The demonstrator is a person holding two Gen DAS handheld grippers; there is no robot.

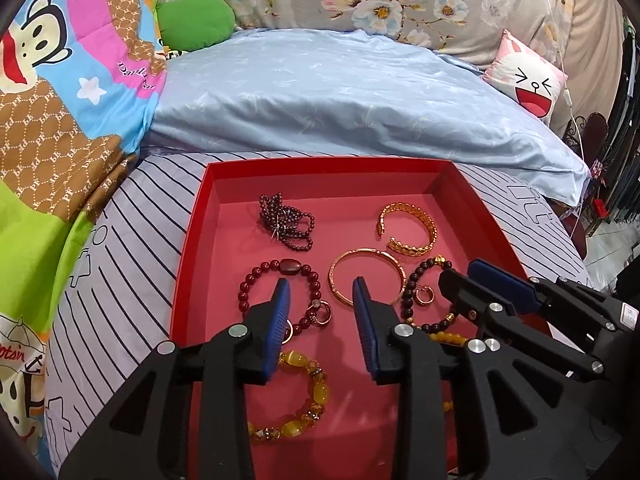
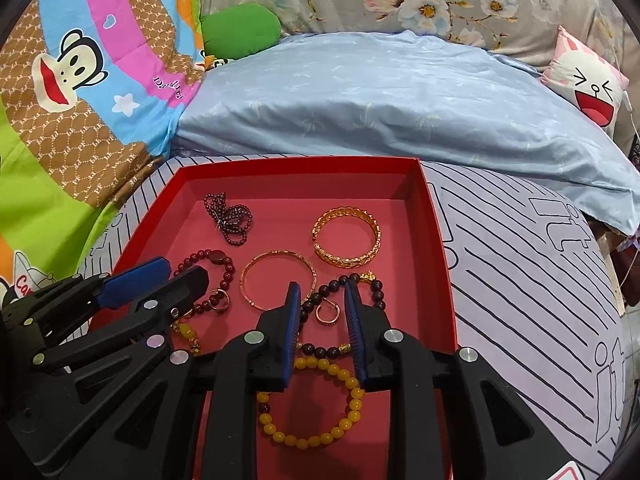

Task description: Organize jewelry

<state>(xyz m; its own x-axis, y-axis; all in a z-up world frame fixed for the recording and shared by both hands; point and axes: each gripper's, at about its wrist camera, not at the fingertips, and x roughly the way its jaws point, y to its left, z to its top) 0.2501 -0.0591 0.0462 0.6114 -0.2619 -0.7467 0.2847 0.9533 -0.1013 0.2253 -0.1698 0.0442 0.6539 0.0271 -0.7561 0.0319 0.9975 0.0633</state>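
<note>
A red tray [image 1: 192,240] [image 2: 436,240] lies on the bed and holds the jewelry. In it lie a dark bead necklace [image 1: 286,216], a patterned gold cuff [image 1: 408,230] [image 2: 346,236], a plain gold bangle [image 1: 366,276] [image 2: 276,278], a red bead bracelet [image 1: 280,270], a dark bead bracelet [image 2: 340,312], small gold earrings [image 2: 328,312] [image 1: 322,314], and yellow bead bracelets [image 1: 304,396] [image 2: 316,400]. My left gripper [image 1: 320,292] is open above the red bracelet. My right gripper [image 2: 320,294] is open above the dark bracelet and an earring. Both are empty.
The tray rests on a striped sheet [image 2: 520,280]. A light blue pillow [image 1: 340,92] lies behind it. A cartoon quilt [image 1: 60,100] is at the left, a green cushion [image 1: 192,20] and a pink cartoon pillow [image 1: 528,76] at the back.
</note>
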